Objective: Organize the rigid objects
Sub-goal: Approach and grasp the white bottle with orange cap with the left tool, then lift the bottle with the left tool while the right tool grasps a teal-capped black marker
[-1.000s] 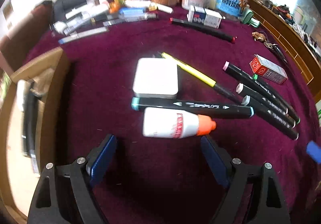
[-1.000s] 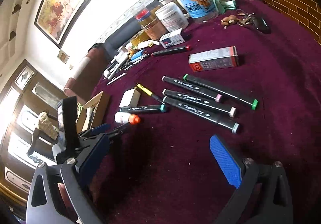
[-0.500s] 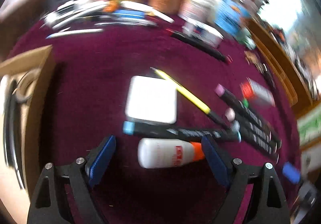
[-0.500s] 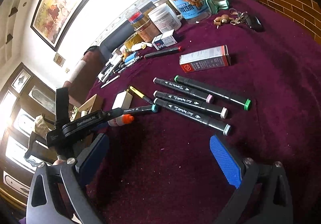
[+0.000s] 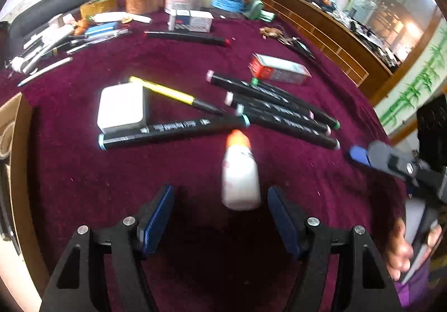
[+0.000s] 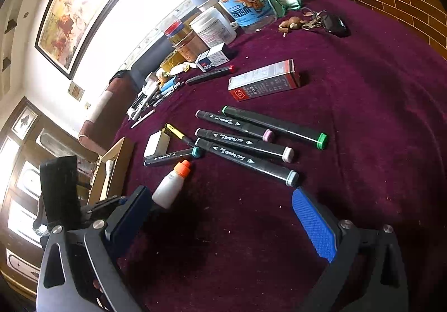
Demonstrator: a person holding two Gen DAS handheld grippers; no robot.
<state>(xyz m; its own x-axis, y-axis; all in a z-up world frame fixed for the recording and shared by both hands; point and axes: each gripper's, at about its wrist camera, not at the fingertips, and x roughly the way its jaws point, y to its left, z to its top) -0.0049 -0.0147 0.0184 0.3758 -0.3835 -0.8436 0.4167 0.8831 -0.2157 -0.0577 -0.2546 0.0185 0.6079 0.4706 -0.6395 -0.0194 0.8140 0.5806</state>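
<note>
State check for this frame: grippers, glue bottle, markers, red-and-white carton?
left gripper: open, jaws have just been closing, touching nothing
right gripper: open, empty
glue bottle: capped, lying between the left jaws
black markers: capped, lying flat
red-and-white carton: closed, on its side

Six black markers, one yellow pen, one glue bottle, one white box, one red carton, four jars.
</note>
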